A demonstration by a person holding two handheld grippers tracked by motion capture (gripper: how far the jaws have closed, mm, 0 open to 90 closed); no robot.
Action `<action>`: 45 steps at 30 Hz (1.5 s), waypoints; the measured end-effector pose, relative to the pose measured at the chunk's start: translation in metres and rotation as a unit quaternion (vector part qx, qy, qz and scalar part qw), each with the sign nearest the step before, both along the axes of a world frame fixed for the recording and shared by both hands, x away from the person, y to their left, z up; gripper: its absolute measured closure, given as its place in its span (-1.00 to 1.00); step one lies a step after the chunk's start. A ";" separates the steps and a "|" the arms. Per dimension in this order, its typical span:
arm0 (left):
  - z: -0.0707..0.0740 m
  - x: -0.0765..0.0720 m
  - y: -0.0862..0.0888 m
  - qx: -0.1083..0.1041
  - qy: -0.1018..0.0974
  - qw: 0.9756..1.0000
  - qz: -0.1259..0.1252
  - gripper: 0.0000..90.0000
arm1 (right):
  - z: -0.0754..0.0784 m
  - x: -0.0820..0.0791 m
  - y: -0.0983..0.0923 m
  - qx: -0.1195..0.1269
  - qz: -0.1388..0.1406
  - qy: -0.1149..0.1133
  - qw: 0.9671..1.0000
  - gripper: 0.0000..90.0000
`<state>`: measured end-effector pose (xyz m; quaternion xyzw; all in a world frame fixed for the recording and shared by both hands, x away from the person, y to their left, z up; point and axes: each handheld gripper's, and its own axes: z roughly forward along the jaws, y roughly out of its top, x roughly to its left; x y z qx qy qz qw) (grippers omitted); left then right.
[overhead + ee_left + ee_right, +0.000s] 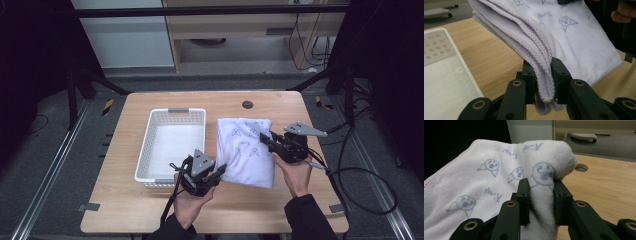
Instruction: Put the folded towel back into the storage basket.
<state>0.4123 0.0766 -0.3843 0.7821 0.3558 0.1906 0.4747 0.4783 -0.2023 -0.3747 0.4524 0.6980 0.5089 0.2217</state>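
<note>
Both grippers, left (pixel 218 172) and right (pixel 266 138), pinch the folded seal-print towel (pixel 247 150); it seems barely lifted; the white basket (pixel 150 135) waits unfilled.

The folded towel (pixel 247 150) is white with a faint lilac cast, printed all over with small blue line drawings of seal-like faces and bits of blue script; in the left gripper view its stitched edge (pixel 537 50) runs pale lilac. The basket (pixel 150 145) at its left is plain white, its walls dotted with rows of small holes. The surface (pixel 250 200) is light wood with a fine grain and carries a dark round disc (pixel 247 105) near its far edge. Each hand-held gripper, left (pixel 220 172) and right (pixel 266 139), is black with a grey three-cornered plate on top; brass-coloured rings show at the jaw joints. The floor (pixel 50 150) is dark grey, with yellow-and-black striped tape (pixel 107 106) at the left.
</note>
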 end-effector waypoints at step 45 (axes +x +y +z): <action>0.024 0.008 0.082 -0.022 -0.022 0.997 0.065 0.65 | 0.034 0.023 0.080 0.011 0.038 -0.031 0.999 0.58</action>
